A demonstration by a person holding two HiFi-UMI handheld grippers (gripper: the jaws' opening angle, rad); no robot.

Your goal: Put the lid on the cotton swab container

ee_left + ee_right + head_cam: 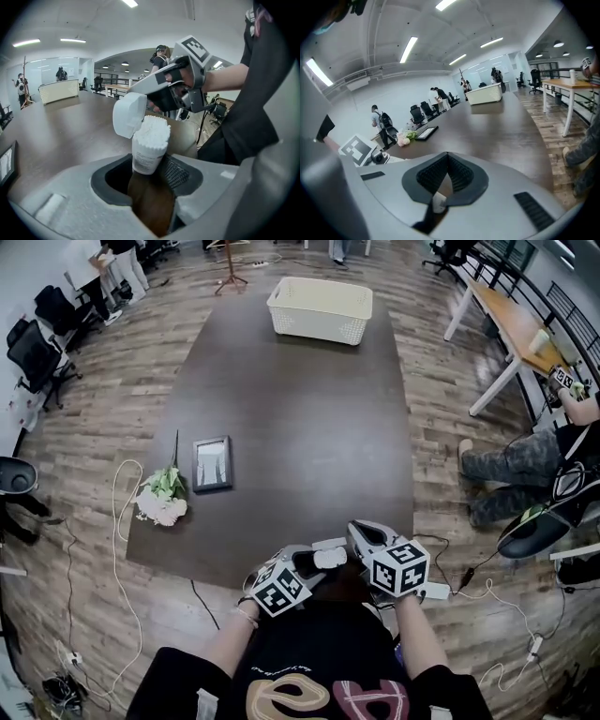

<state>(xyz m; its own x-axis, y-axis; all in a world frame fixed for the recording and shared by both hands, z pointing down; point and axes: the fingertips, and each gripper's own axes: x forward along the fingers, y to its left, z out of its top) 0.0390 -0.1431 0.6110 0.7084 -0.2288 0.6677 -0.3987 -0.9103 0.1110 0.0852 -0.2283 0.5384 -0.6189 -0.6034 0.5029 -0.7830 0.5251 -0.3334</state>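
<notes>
Near the table's front edge, close to my body, both grippers meet. The cotton swab container [149,149], a small white tube packed with swabs, stands between the jaws of my left gripper [150,171], its base against the ribbed right pad. My right gripper [157,101] holds the white lid [128,115] tilted over the container's left rim. In the right gripper view its jaws [445,180] are nearly together, pinching a thin white edge. In the head view the left gripper [309,563] and right gripper [352,542] flank the white lid and container [329,557].
On the dark table [300,409] a white basket [320,309] stands at the far end. A framed picture [212,463] and a flower bunch [162,498] lie at the left. A person sits on the floor at the right [525,460]. Cables trail by the table's front.
</notes>
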